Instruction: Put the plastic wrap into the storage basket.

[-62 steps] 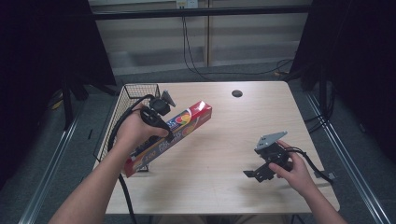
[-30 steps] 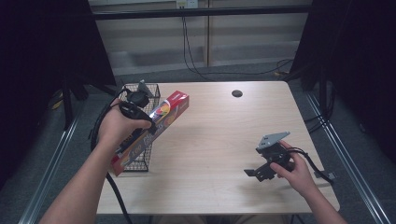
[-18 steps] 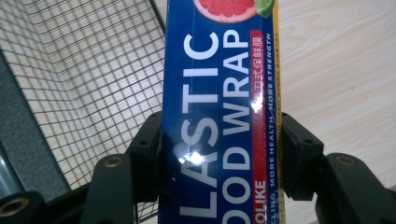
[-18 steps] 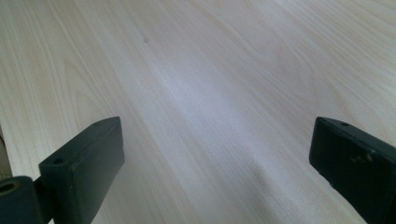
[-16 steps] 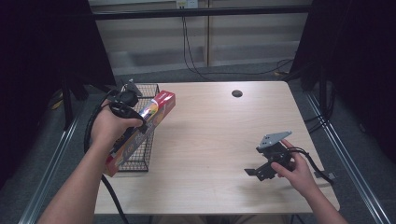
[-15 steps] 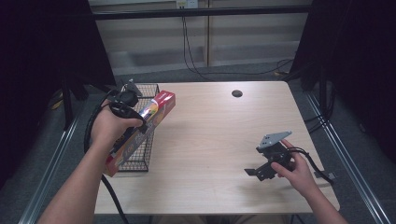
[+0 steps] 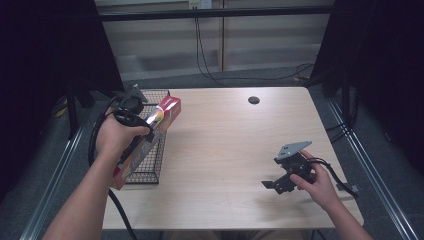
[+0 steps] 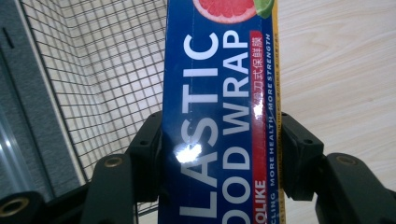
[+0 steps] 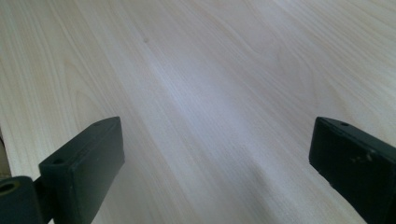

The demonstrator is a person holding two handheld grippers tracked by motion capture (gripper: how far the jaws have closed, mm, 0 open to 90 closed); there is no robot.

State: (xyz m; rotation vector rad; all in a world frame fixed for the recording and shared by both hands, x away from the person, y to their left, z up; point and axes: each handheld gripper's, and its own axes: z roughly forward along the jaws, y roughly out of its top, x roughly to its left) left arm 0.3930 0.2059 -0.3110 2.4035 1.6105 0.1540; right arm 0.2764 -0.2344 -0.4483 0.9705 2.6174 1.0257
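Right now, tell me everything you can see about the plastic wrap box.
The plastic wrap box is a long, slim carton, glossy blue with white lettering, a red strip down one side, a red end and citrus fruit pictured near the top. It is tilted, its upper end raised toward the table's middle, above the wire basket. The left hand-held gripper clamps it across its width, one jaw on each long side.

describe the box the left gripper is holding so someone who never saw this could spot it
On the light wooden table, look to the left edge, where a black wire mesh basket stands. Slanting over its rim is a long, slim blue and red cardboard box of plastic food wrap, clamped in the left gripper; it is the only printed carton.
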